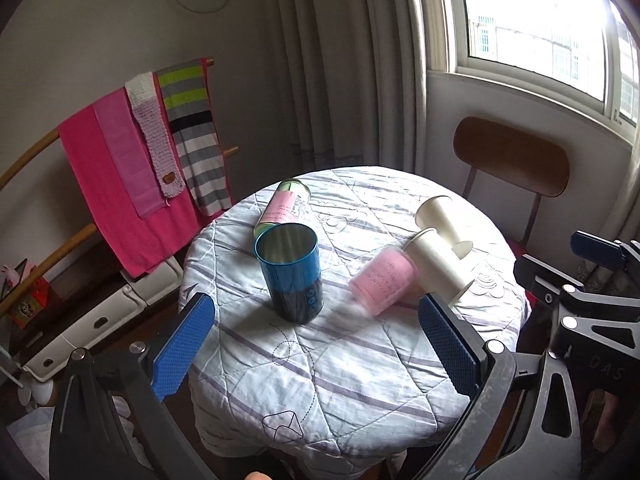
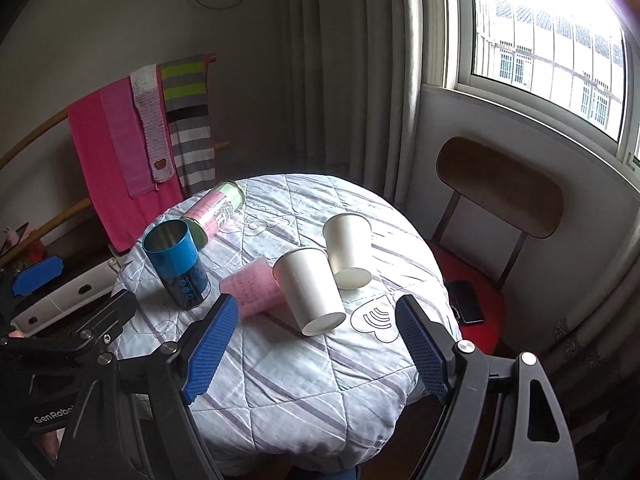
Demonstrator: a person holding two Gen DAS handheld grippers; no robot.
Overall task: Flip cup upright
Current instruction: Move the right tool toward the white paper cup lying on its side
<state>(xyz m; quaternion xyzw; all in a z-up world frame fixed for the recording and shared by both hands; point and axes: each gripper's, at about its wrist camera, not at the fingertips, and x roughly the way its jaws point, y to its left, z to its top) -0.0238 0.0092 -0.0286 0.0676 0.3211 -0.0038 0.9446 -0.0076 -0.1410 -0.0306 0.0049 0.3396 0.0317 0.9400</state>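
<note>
You are holding both tools spread and empty, right tool [image 2: 312, 344] and left tool [image 1: 316, 344] | white paper cup [image 2: 310, 290] is lying just ahead on the table [image 2: 304, 392] | pinch its wall mid-height, rotate gently.

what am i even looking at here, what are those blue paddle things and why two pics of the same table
The blue paddles are the rubbery fingers of two hand-held grippers; a person holds one in each hand. Each picture comes from a camera on one gripper, looking out between its fingers: the left gripper and the right gripper. Both are open and hold nothing. On the round quilted table a blue cup stands upright. Lying on their sides are a pink cup, two white paper cups and a pink-labelled can. A chair stands behind.
</note>
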